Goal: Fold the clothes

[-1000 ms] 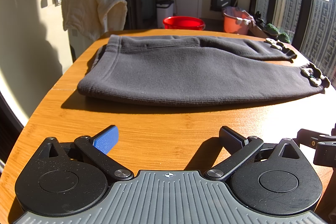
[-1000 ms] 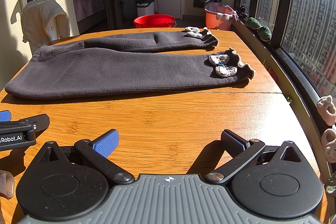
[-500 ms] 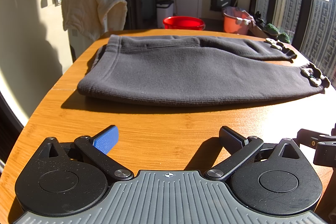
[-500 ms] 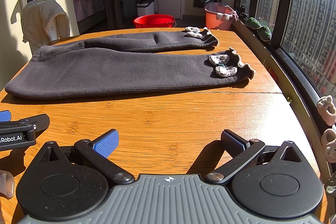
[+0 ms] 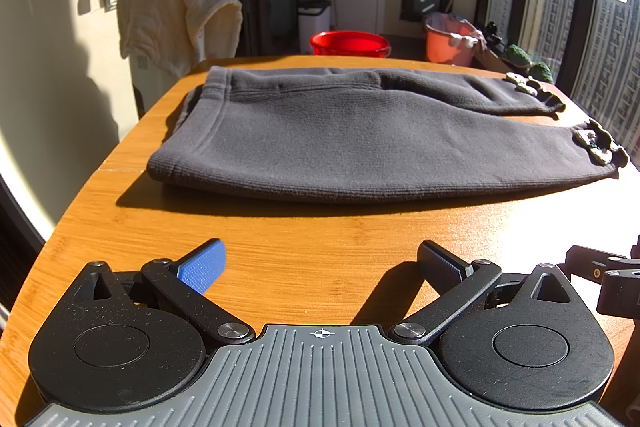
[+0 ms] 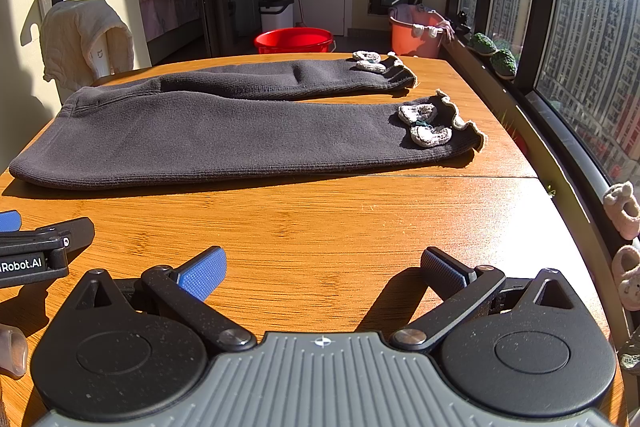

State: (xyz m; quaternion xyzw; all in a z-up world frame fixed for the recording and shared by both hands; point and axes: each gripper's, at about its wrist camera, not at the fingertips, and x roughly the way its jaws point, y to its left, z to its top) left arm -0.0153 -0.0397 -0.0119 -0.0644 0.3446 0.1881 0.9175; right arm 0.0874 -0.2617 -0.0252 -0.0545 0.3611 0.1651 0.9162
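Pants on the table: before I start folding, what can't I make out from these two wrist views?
- Underside of the pants: hidden by their own upper layer, both views.
- Far leg: partly behind the near leg, left wrist view.
- Cuff decorations: too small to identify.
- Left gripper and right gripper, both open: bodies cut off by the bottom edge.
- Table near edge: hidden behind the grippers.

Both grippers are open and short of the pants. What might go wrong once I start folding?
1. The pants are thick; an open right gripper may pinch only the top layer.
2. The near cuff lies close to the table edge by the window, so it may slide off.
3. The grippers sit close together; the left gripper may bump the right.
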